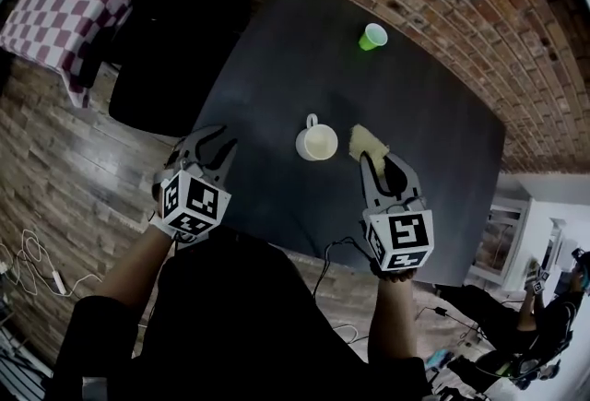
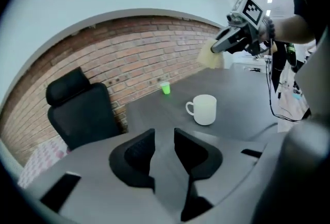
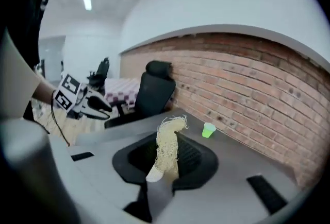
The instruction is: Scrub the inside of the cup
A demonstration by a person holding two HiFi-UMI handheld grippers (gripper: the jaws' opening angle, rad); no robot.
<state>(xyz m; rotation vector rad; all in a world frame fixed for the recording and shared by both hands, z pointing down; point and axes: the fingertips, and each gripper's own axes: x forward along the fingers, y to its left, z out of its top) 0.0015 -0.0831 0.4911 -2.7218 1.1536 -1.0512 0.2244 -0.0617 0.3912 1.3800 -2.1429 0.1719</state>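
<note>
A white mug stands upright on the dark table, its handle pointing to the far left; it also shows in the left gripper view, mug. My right gripper hovers just right of the mug, shut on a yellow fibrous scrubber. That scrubber sticks up between the jaws of the right gripper. My left gripper is open and holds nothing, over the table's near left edge, well left of the mug. The left gripper points at the mug.
A small green cup stands far back on the table, green cup near a brick wall. A black office chair stands at the table's left side. Cables hang off the table's near edge.
</note>
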